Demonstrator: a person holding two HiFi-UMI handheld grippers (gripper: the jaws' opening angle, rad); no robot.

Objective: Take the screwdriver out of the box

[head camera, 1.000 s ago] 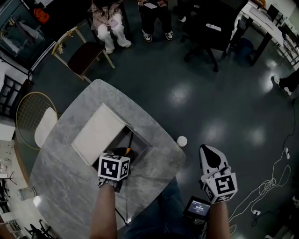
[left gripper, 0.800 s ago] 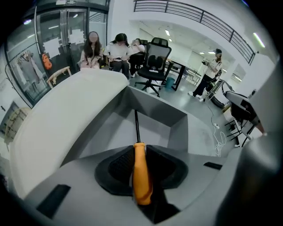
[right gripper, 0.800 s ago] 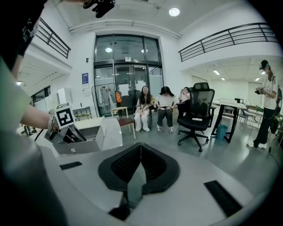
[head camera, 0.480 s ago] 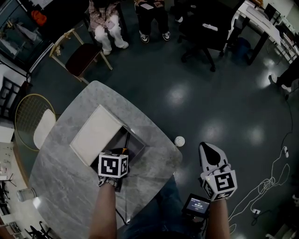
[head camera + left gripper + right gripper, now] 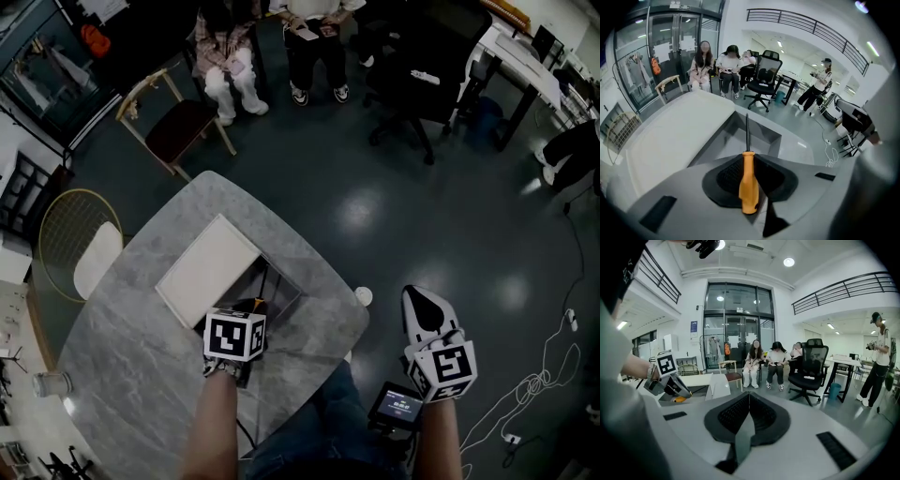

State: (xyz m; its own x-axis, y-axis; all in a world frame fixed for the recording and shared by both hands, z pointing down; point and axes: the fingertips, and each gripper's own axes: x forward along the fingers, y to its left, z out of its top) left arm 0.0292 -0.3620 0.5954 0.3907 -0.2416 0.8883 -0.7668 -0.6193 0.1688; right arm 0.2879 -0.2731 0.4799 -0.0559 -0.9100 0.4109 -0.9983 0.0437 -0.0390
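Your screwdriver [image 5: 748,185] has an orange handle and a thin dark shaft. The handle sits between the jaws of your left claw [image 5: 750,161], which are closing on it, and the shaft points away over the open box [image 5: 774,139]. The box is shallow and grey inside, its white lid [image 5: 208,270] folded flat beside it on the tabletop [image 5: 141,375].

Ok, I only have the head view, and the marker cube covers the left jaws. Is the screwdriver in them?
Observer: Yes. In the left gripper view the left gripper has its jaws closing on the screwdriver, with the orange handle between them.
Operator: Where does the shaft point?
Observer: Straight ahead from the jaws, out over the open box.
Operator: And the right gripper?
Observer: The right gripper has its jaws together, with nothing between them.
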